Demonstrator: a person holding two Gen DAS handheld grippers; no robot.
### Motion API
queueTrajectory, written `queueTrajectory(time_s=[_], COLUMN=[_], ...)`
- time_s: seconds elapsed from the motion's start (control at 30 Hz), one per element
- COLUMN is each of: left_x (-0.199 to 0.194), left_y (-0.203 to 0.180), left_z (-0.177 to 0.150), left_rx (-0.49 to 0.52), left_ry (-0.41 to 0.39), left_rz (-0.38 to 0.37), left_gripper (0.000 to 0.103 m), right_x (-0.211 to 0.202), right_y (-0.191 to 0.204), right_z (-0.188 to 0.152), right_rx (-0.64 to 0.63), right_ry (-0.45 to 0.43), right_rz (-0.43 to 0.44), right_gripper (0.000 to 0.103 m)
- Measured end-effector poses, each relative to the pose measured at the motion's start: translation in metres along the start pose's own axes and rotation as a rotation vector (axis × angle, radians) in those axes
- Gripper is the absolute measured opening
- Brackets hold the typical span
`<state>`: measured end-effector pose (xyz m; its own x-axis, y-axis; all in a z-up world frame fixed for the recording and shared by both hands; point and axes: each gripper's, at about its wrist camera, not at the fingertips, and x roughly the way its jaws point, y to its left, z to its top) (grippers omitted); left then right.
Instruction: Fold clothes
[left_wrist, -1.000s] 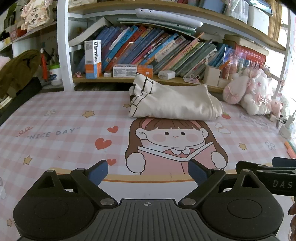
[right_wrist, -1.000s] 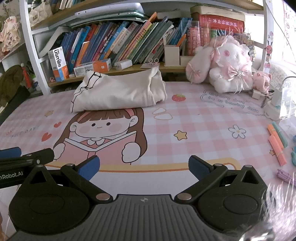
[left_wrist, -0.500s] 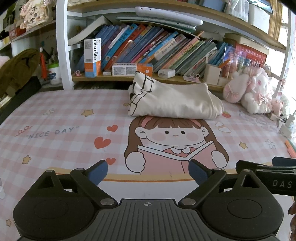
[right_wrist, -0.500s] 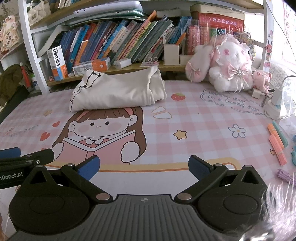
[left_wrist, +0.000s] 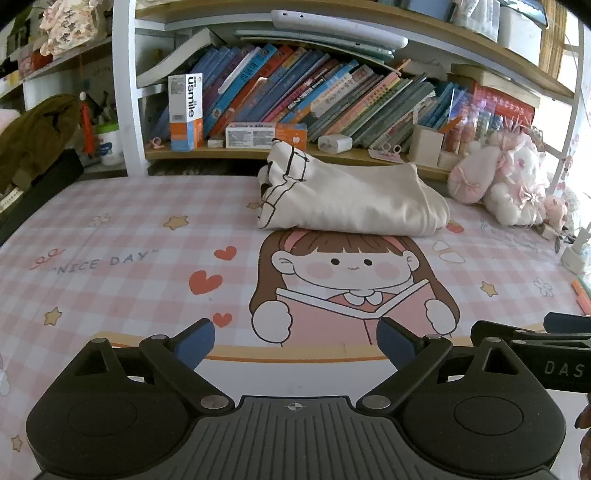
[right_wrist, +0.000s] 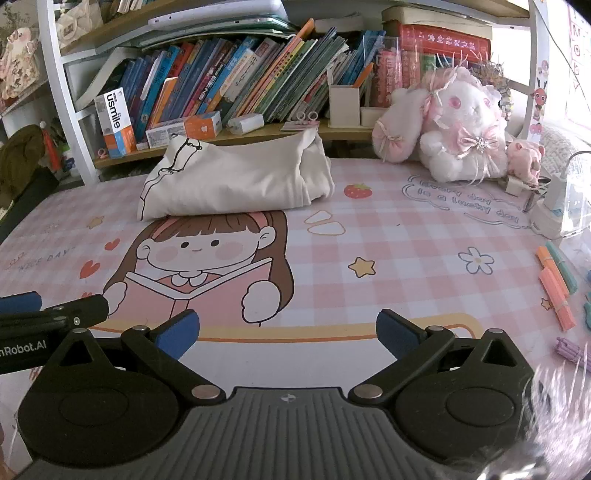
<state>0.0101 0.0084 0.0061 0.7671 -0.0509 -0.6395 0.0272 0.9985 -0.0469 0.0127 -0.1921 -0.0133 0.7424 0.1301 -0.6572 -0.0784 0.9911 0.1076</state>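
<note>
Cream cloth: the folded garment (left_wrist: 351, 201) lies as one compact bundle at the far side of the desk (left_wrist: 110, 266), just in front of the bookshelf (left_wrist: 280, 151).
Garment long axis: runs left to right across the desk, parallel to the shelf edge.
Garment left end: raised and bunched, carries black line markings (left_wrist: 286, 173); it points towards the white shelf post.
Garment right end: lower, with layered folded edges (right_wrist: 314, 173); it points towards the plush rabbit (right_wrist: 461, 129).
Garment near edge: touches the top of the printed cartoon girl (left_wrist: 347, 266) on the pink checked desk mat.
Left hand-held gripper (left_wrist: 295, 345): jaws spread wide, blue pads (left_wrist: 194, 341) well apart, nothing between them; it sits low at the near edge of the desk, well apart from the garment.
Right hand-held gripper (right_wrist: 290, 330): jaws spread wide, blue pads (right_wrist: 397, 332) well apart, nothing held; it is also at the near edge, well apart from the garment.
Gripper relation: the two units sit side by side; each shows at the edge of the other's view.
Desk right side: orange and teal markers (right_wrist: 556, 284) lie on the mat, near a white charger (right_wrist: 554, 206).
Shelf: leaning books (left_wrist: 314, 99) and a white and orange box (left_wrist: 185, 110) stand behind the garment.
</note>
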Motion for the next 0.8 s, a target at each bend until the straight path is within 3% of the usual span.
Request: queueTrajectory(time_s=[0.8], left_x=[0.0012], left_y=[-0.0002], left_z=[-0.0018], left_rx=[0.003], left_ry=[0.012], left_rz=[-0.001], left_gripper=[0.096], right_x=[0.0011], right_y=[0.0023], right_z=[-0.0012], right_rx=[0.003], right_ry=[0.01], right_rz=[0.003], right_gripper=[0.103])
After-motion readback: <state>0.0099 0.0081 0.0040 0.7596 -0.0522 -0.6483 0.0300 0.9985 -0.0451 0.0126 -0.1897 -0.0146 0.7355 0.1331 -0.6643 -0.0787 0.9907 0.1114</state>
